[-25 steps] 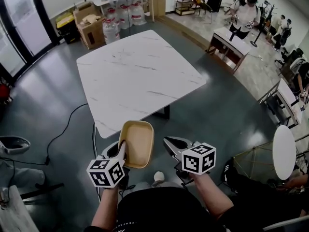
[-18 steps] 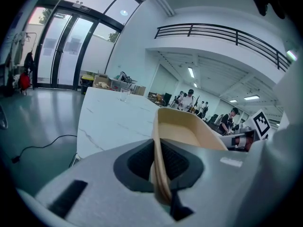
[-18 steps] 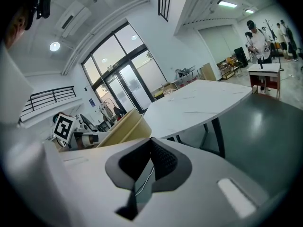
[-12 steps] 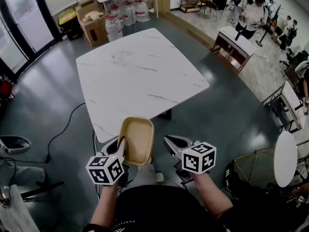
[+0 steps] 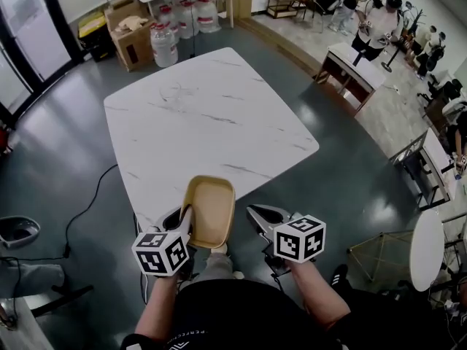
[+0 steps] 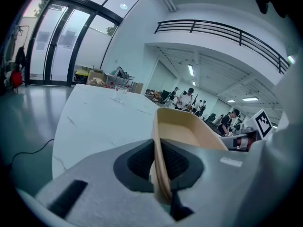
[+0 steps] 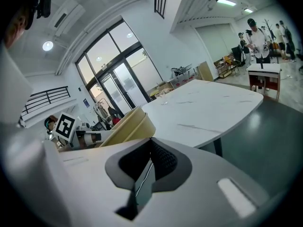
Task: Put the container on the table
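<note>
A tan oblong container (image 5: 210, 211) hangs in the air just short of the near edge of the white marble table (image 5: 204, 115). My left gripper (image 5: 182, 221) is shut on the container's left rim; in the left gripper view the rim (image 6: 161, 167) stands pinched between the dark pads. My right gripper (image 5: 252, 217) hovers to the right of the container with its jaws shut and nothing between them. In the right gripper view the container (image 7: 125, 126) shows at the left, with the table (image 7: 203, 108) beyond it.
Cardboard boxes (image 5: 131, 31) and water bottles (image 5: 164, 46) stand beyond the table's far side. A cable (image 5: 91, 203) runs over the grey floor at the left. A desk (image 5: 350, 64) with people around it is at the upper right, and a round white table (image 5: 427, 239) at the right.
The table has drawn nearer to the grippers and the view has turned a little. The container stays in my left gripper, still held the same way.
</note>
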A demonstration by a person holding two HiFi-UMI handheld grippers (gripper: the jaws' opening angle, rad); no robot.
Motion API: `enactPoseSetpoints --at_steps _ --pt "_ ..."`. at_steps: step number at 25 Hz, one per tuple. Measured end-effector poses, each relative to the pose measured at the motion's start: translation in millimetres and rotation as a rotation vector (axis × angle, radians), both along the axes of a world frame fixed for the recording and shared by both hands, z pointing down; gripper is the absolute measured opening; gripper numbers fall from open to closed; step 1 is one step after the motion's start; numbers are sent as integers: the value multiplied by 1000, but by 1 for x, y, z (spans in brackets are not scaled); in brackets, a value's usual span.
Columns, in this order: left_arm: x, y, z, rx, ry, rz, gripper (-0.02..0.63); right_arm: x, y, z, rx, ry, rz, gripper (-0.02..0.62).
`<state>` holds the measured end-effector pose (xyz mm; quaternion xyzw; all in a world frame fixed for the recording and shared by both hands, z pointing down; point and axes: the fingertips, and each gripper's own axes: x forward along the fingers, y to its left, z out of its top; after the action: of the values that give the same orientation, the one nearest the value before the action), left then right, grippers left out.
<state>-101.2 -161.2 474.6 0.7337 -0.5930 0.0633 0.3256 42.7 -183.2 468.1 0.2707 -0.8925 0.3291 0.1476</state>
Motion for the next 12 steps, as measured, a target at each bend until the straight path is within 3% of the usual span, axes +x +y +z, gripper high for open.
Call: enactPoseSetpoints --at_steps 12 --pt "-45 -85 10 -31 -2 35 17 -46 -78 6 -28 11 26 0"
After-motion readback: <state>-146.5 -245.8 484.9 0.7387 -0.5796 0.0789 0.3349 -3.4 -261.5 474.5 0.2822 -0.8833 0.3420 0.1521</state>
